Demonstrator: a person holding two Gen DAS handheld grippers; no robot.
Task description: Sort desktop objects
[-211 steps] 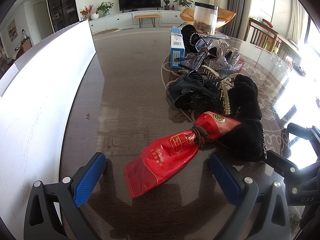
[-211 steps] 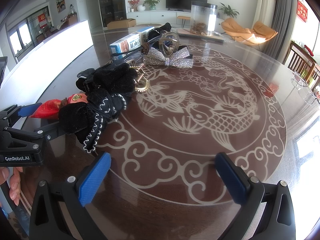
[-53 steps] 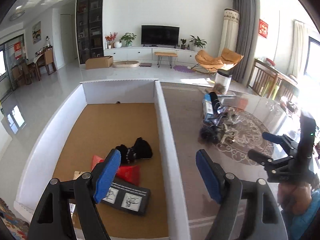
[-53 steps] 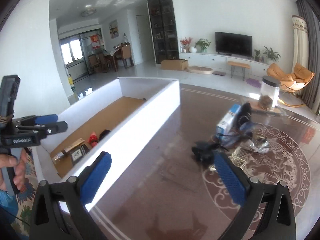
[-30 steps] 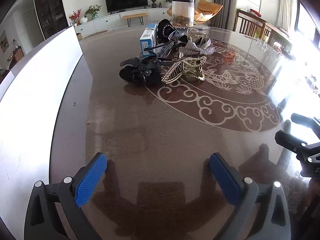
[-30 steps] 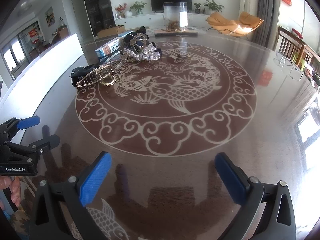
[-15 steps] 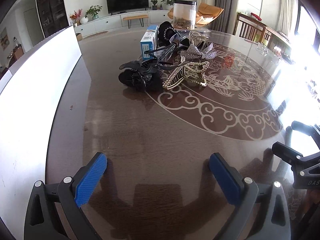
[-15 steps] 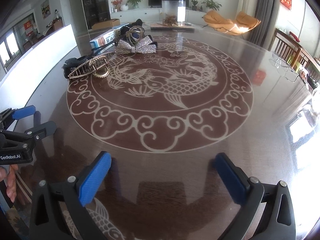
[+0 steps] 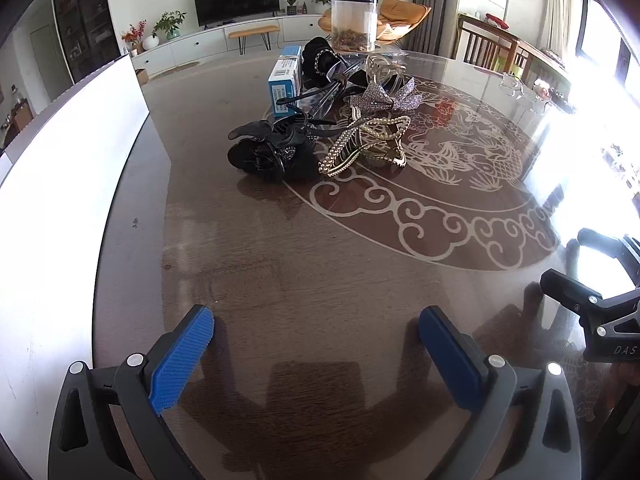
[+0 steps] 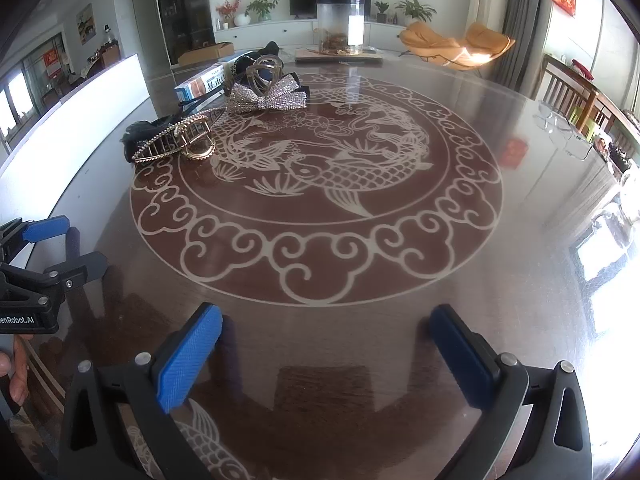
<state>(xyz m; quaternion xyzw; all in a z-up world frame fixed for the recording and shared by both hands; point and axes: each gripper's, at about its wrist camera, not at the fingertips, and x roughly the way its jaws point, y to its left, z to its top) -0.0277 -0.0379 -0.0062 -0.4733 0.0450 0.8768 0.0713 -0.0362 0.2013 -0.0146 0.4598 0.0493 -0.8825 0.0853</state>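
A pile of hair accessories lies on the brown table. A black bow clip (image 9: 272,152) is nearest, with a gold pearl claw clip (image 9: 366,144) beside it. Behind them are a silver rhinestone bow (image 9: 386,98), a black headband and a blue-and-white box (image 9: 285,80). The same pile shows in the right wrist view: gold clip (image 10: 180,140), silver bow (image 10: 266,98), box (image 10: 204,80). My left gripper (image 9: 316,354) is open and empty, low over the table short of the pile. My right gripper (image 10: 326,354) is open and empty, to the right of it.
A long white bin wall (image 9: 60,168) runs along the table's left edge. A clear jar (image 9: 354,24) stands at the far side of the table. The table carries a round fish pattern (image 10: 320,172). Chairs stand at the right.
Both grippers have come down from over the white bin and moved forward over the table toward the pile. The pile looms larger now. The red pouch and black cloth are gone from the pile.
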